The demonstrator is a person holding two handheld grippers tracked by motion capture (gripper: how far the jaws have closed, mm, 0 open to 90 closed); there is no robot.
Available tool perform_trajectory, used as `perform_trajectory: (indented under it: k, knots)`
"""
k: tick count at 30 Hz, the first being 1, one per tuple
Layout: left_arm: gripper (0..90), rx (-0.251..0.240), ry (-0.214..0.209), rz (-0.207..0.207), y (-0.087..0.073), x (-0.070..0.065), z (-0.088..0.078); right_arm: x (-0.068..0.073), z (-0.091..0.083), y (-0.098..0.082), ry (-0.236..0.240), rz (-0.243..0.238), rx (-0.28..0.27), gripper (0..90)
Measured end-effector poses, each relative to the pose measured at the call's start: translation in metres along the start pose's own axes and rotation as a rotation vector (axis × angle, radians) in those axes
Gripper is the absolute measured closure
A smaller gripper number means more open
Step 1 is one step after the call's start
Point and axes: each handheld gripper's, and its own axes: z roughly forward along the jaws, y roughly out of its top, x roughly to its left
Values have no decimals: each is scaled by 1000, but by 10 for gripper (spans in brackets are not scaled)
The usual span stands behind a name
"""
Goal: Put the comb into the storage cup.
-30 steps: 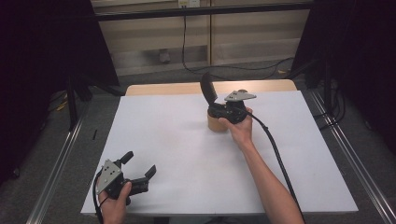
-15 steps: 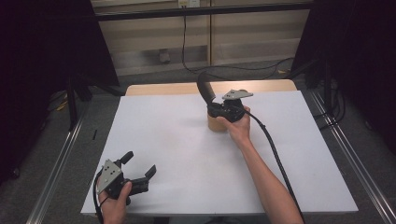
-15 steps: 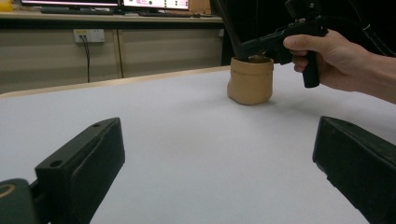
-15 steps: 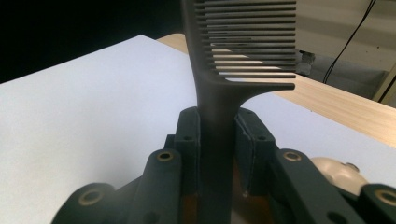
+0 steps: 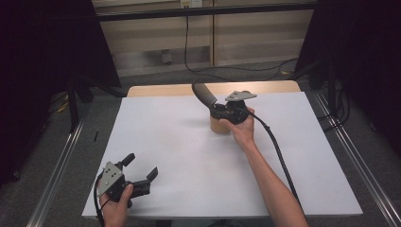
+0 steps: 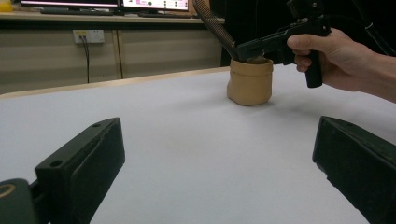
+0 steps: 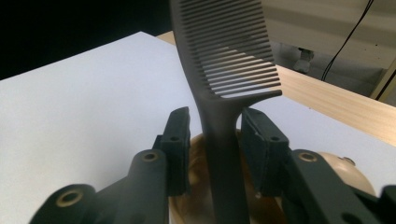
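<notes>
The comb (image 7: 223, 70) is a dark, wide-toothed one, standing handle-down in a small tan pot (image 6: 250, 83) that sits just above the middle of the high view, on the white table (image 5: 179, 142). Its toothed end leans out toward the upper left there. In the right gripper view the handle runs straight up between the two jaws with a visible gap on both sides, so the right gripper (image 7: 215, 140) has let go of it; the jaws have just been opening, with the comb between them but not pinched. The person's right hand (image 5: 242, 128) holds that gripper right over the pot. Way down in the lower left corner of the high view, the left gripper (image 5: 140, 170) rests near the table's edge, jaws spread wide with nothing in them, well apart from the pot.
</notes>
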Motion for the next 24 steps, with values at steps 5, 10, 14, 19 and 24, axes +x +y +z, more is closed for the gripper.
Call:
perform_trajectory:
  k: [5, 10, 14, 19, 24]
  knots:
    - [25, -2, 0, 1, 0, 0, 0, 4, -5, 2, 8, 4, -12, 511]
    - [25, 1, -5, 11, 1, 0, 0, 3, -14, 6, 4, 15, -43, 447]
    - [25, -2, -4, 3, 0, 0, 1, 5, -22, 8, 3, 10, -56, 376]
    - [25, -1, -1, 7, 1, -1, 0, 4, -30, 11, -9, 16, -72, 291]
    - [25, -4, 6, 1, 1, 1, 0, 3, -35, 11, -14, 21, -89, 183]
